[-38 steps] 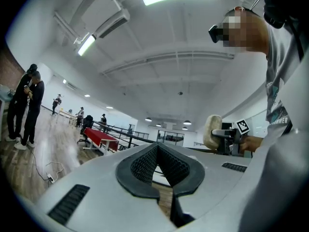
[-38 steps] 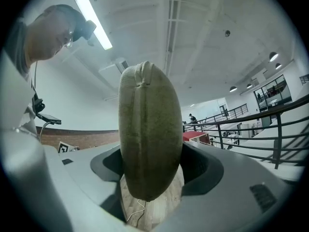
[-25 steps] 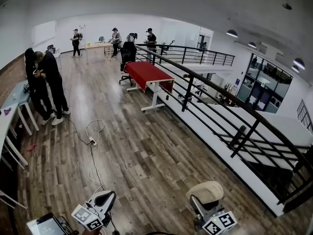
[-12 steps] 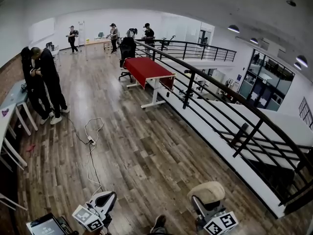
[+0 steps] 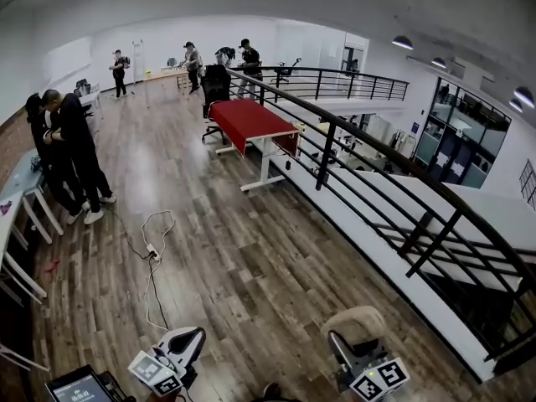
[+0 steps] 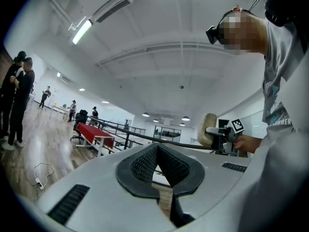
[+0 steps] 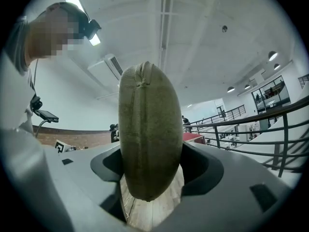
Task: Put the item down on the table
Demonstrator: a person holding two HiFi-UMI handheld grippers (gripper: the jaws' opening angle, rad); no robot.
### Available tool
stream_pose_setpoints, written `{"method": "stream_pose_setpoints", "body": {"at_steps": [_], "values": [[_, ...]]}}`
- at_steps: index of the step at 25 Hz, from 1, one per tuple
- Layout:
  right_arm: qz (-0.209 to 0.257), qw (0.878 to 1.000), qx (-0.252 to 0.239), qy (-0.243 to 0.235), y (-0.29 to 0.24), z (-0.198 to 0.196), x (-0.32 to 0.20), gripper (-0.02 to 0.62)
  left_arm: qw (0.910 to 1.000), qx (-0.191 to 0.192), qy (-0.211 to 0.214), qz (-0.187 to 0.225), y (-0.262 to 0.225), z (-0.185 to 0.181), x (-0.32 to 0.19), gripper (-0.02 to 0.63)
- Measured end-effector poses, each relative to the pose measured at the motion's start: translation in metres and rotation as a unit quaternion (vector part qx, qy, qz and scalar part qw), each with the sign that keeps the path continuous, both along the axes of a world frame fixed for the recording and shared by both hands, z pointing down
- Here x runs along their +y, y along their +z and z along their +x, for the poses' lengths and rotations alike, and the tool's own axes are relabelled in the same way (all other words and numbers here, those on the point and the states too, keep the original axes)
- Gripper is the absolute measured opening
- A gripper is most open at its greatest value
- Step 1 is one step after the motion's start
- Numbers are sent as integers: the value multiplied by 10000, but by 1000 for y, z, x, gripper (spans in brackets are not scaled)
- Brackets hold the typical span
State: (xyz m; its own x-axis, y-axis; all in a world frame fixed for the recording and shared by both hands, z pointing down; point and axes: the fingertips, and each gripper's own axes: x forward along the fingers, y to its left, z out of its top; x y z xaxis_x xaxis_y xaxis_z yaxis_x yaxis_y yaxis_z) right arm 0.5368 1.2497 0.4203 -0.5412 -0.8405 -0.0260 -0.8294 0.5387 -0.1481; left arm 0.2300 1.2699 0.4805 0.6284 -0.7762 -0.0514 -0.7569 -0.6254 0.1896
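The item (image 5: 355, 320) is a flat, round, tan bun-like pad. My right gripper (image 5: 358, 335) is shut on it at the bottom right of the head view and holds it on edge above the wooden floor. In the right gripper view the item (image 7: 149, 129) stands upright between the two dark fingers (image 7: 203, 168) and fills the gap. My left gripper (image 5: 189, 339) sits at the bottom left, shut with nothing in it. Its pads (image 6: 145, 166) meet at their tips. The left gripper view also catches the item (image 6: 208, 129) off to the right. A red-topped table (image 5: 249, 121) stands far ahead.
A black railing (image 5: 377, 178) runs along the right side over a lower level. A white cable with a power strip (image 5: 153, 245) lies on the floor ahead. Two people (image 5: 71, 149) stand by white tables (image 5: 17, 224) at the left. A screen (image 5: 79, 387) shows at the bottom left.
The room has shifted slightly in the head view as the person moves. Both grippers sit a little lower in the frame. The right gripper's hold on the item is unchanged.
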Motion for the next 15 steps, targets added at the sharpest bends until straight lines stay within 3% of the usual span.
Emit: {"method": "stream_pose_setpoints", "body": {"at_steps": [9, 15], "values": [[116, 9995, 15, -297, -4, 24, -113, 282, 9996, 8, -252, 112, -2, 29, -102, 0], [-71, 9988, -41, -480, 11, 16, -168, 282, 9991, -54, -429, 1, 6, 19, -151, 0]]}}
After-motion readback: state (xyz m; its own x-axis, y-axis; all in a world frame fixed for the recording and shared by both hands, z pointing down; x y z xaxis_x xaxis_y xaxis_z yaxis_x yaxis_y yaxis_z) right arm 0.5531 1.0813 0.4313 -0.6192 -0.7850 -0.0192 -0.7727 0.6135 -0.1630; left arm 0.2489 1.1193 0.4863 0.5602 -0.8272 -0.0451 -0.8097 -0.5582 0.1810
